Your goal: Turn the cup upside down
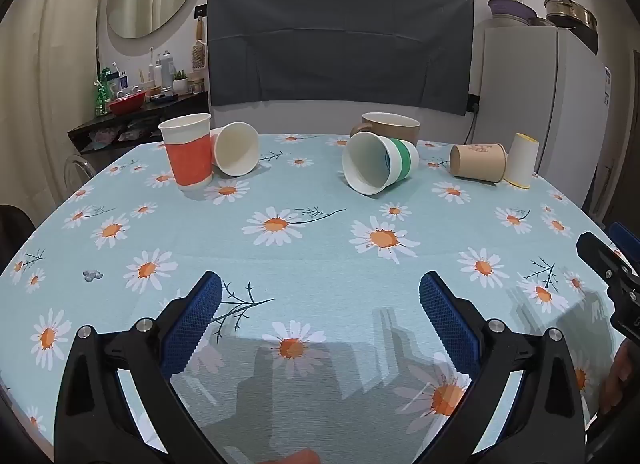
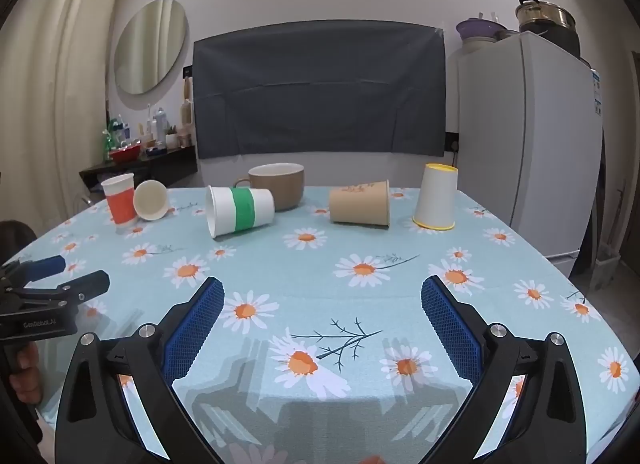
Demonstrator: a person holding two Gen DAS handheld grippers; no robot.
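Several cups stand or lie at the far side of the daisy tablecloth (image 1: 320, 264). A red-banded cup (image 1: 188, 154) (image 2: 120, 202) stands upright at far left, a plain white cup (image 1: 236, 148) (image 2: 151, 200) lies beside it. A green-banded cup (image 1: 380, 162) (image 2: 239, 210) lies on its side in the middle. A brown paper cup (image 1: 478, 162) (image 2: 360, 203) lies on its side. A white cup with yellow rim (image 1: 522, 160) (image 2: 436, 197) stands upside down at right. My left gripper (image 1: 320, 296) (image 2: 56, 276) and right gripper (image 2: 322, 296) (image 1: 612, 252) are open and empty, near the table's front.
A brown ceramic mug (image 1: 394, 126) (image 2: 276, 184) stands upright behind the green-banded cup. A fridge (image 2: 528, 144) stands right of the table, a dark cloth (image 2: 320, 92) hangs behind it, and a cluttered shelf (image 2: 136, 156) is at back left.
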